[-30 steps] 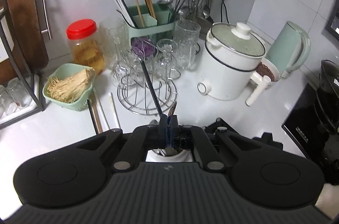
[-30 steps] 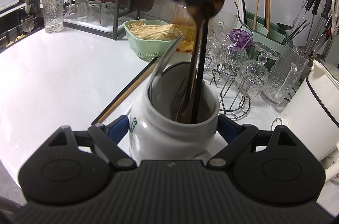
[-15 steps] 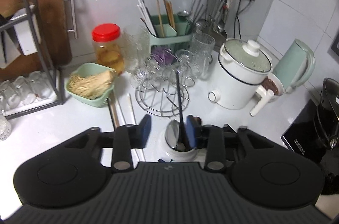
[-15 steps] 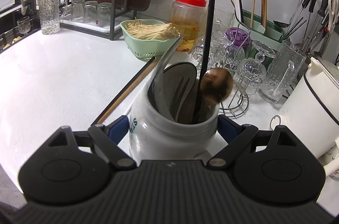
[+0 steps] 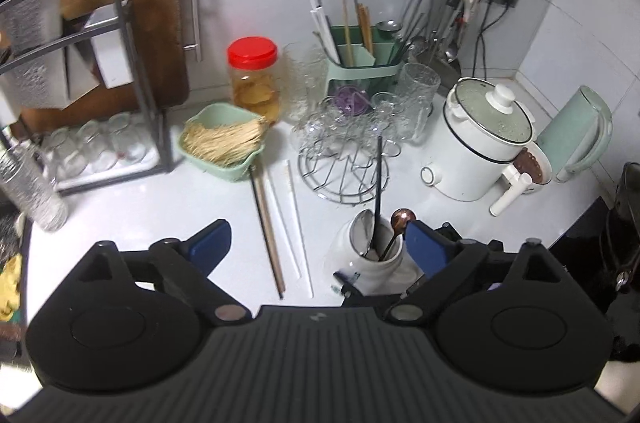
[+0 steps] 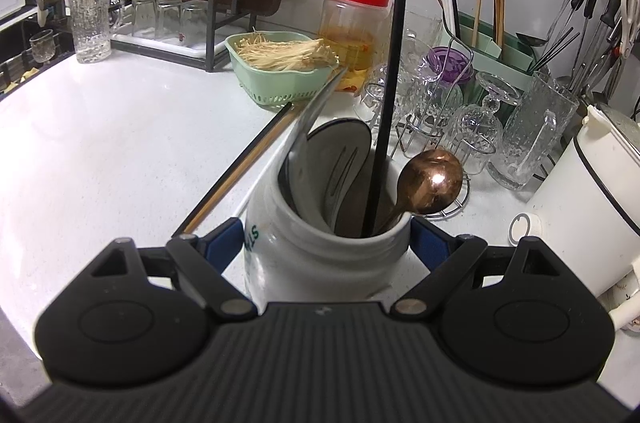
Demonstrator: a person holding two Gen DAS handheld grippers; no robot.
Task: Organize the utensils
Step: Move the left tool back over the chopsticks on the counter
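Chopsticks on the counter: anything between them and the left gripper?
Nothing visible. The left gripper is open and empty above the brown chopsticks and white chopsticks, on bare counter. The white jar, in the right gripper, stands beside them.

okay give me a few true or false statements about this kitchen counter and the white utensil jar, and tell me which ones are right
1. The right gripper clamps the white jar from both sides. True.
2. The copper spoon lies flat on the counter. False: it stands in the jar, bowl end up, leaning on the rim.
3. The left gripper is open and holds nothing. True; its jaws have just been opening.
4. The black chopstick stands in the jar. True.
5. The green basket is empty. False: it holds a bundle of pale thin strands.
6. The plastic jar has a blue lid. False: the lid is red.
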